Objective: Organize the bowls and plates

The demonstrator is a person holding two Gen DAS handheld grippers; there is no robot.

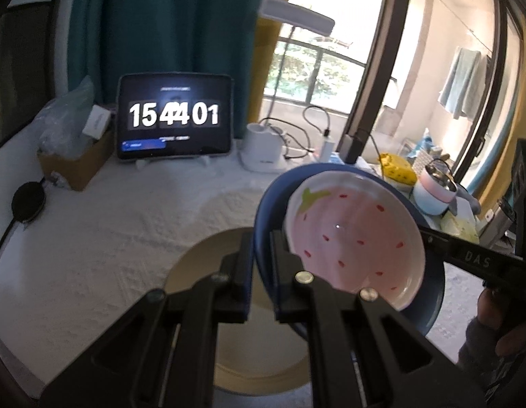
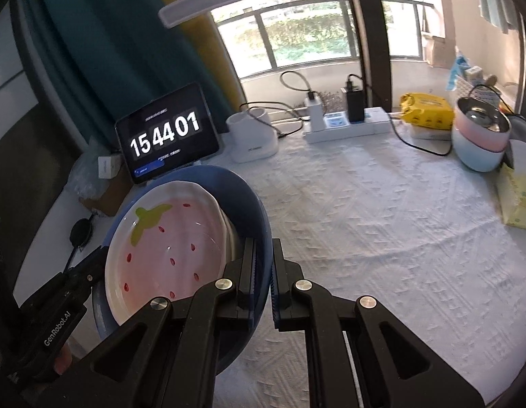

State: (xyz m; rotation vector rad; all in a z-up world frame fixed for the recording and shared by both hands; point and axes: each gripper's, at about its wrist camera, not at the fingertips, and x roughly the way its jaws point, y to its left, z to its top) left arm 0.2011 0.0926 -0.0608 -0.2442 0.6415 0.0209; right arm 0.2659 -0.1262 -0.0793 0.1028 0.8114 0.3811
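A blue plate hangs tilted above the white tablecloth, with a pink strawberry-patterned dish lying in it. My left gripper is shut on the plate's near rim. My right gripper is shut on the opposite rim. Each gripper also shows in the other's view: the right gripper at the plate's right edge, the left gripper at its left. In the left wrist view, a cream plate with a yellow rim lies on the cloth under the blue plate, partly hidden by my fingers.
A tablet showing a clock stands at the back beside a white lamp base and a power strip. Stacked pink and blue bowls and a yellow pack sit at the far right. A cardboard box sits at the left.
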